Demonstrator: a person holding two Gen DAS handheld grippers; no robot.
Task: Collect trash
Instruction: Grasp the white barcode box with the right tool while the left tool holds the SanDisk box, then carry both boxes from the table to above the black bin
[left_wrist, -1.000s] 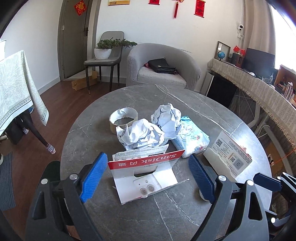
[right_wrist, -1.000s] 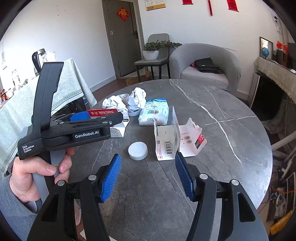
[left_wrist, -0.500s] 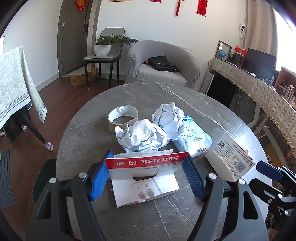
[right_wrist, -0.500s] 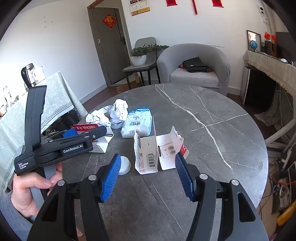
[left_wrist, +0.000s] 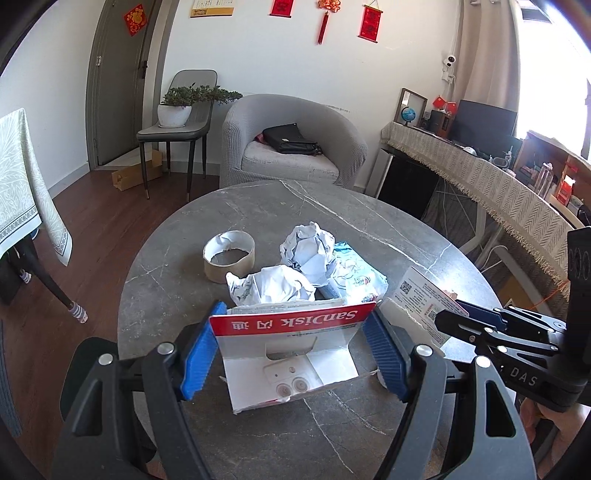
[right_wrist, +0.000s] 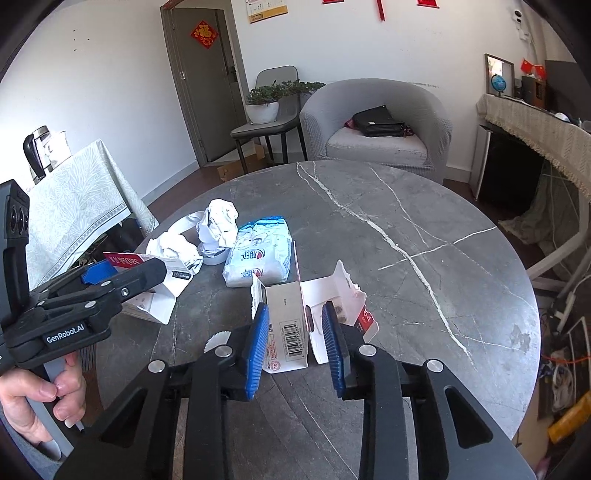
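A torn red-and-white SanDisk package (left_wrist: 291, 325) stands on the round grey marble table (left_wrist: 258, 206). My left gripper (left_wrist: 291, 354) is shut on it, one blue pad against each side edge. An opened white carton with a barcode (right_wrist: 288, 325) stands between the fingers of my right gripper (right_wrist: 295, 343). Its jaws are closing, and a small gap still shows by the right pad (right_wrist: 332, 343). The carton's flap (right_wrist: 343, 295) spreads to the right. Two crumpled paper balls (left_wrist: 306, 251) (left_wrist: 273, 288) and a blue-white tissue pack (left_wrist: 354, 277) lie behind the package.
An empty tape roll (left_wrist: 229, 254) sits at the left of the pile. A white ribbed cap (right_wrist: 218, 339) peeks out beside my right gripper's left finger. A hand (right_wrist: 33, 398) holds the left gripper. A grey armchair (left_wrist: 291, 147) and a chair with a plant stand beyond the table.
The left jaws narrowed onto the SanDisk package and stayed there. The right gripper moved forward over the white carton, and its jaws narrowed around it.
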